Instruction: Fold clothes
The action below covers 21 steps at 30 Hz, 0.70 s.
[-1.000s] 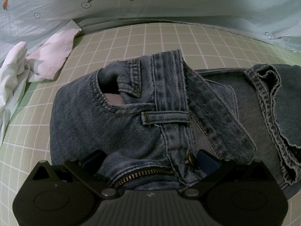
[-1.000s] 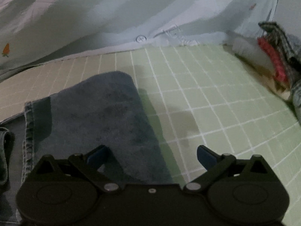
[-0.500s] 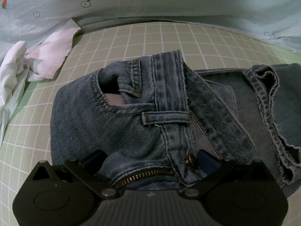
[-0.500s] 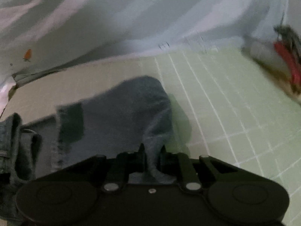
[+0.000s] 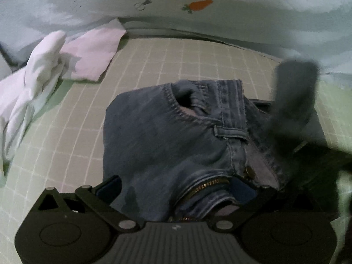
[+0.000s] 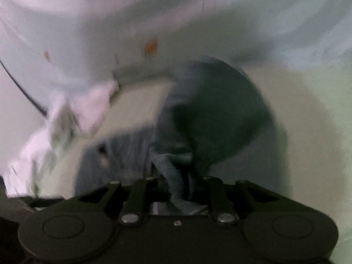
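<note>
Here the checked sheet (image 5: 176,70) carries the jeans (image 5: 158,140), waist end spread flat. The left gripper (image 5: 176,189), fingers spread wide, straddles the zipper (image 5: 204,187), presumably steadying it. The right gripper (image 6: 178,189), clamped on a leg fold (image 6: 173,176), holds it raised, apparently to fold over. Motion blur obscures the hem; white clothes (image 5: 33,92) lie beside.

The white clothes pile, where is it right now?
In the left wrist view, the white clothes pile lies at the far left on the checked sheet, left of the jeans.
</note>
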Motion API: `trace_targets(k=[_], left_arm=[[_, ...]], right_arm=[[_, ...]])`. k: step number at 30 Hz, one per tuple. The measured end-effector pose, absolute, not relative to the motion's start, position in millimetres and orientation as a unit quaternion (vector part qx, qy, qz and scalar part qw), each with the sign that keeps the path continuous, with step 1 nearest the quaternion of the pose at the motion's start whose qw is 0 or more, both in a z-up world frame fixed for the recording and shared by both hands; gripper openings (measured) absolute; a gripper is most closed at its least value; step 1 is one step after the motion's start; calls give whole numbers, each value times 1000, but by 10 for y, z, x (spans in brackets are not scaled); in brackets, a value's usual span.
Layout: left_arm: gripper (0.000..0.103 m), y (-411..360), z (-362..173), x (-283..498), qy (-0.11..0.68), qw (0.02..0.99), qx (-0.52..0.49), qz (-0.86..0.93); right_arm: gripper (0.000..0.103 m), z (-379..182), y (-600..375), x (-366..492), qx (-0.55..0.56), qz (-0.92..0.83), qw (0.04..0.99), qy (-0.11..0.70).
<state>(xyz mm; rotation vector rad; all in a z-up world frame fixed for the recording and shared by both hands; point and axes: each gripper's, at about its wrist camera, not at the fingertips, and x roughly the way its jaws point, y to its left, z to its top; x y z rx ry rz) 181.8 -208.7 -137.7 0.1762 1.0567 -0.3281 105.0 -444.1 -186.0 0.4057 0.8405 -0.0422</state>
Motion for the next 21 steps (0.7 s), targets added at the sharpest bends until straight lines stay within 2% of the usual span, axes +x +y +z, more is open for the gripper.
trace_targets(k=[1, 3, 5, 7, 13, 18, 21], left_arm=[[103, -2074, -1364, 1809, 502, 847, 82, -157], [103, -2079, -1317, 1779, 495, 849, 88, -163], [103, -2100, -1292, 1773, 487, 851, 98, -169], [103, -2141, -1254, 1785, 483, 852, 96, -179], [103, -2308, -1083, 1805, 468, 854, 61, -220], [101, -2581, -1173, 1848, 488, 836, 47, -248], [91, -2744, -1262, 1880, 506, 821, 42, -261]], right_arm=[[28, -1869, -4403, 1049, 193, -18, 893, 406], [43, -1889, -4326, 1046, 187, -13, 894, 406], [72, -1829, -4383, 987, 223, -6, 890, 398], [82, -1753, -4509, 864, 262, -14, 886, 381], [87, -1578, -5032, 328, 323, -121, 881, 324], [87, -1700, -5409, 101, 333, -192, 863, 329], [87, -1798, -5512, 33, 340, -208, 852, 339]])
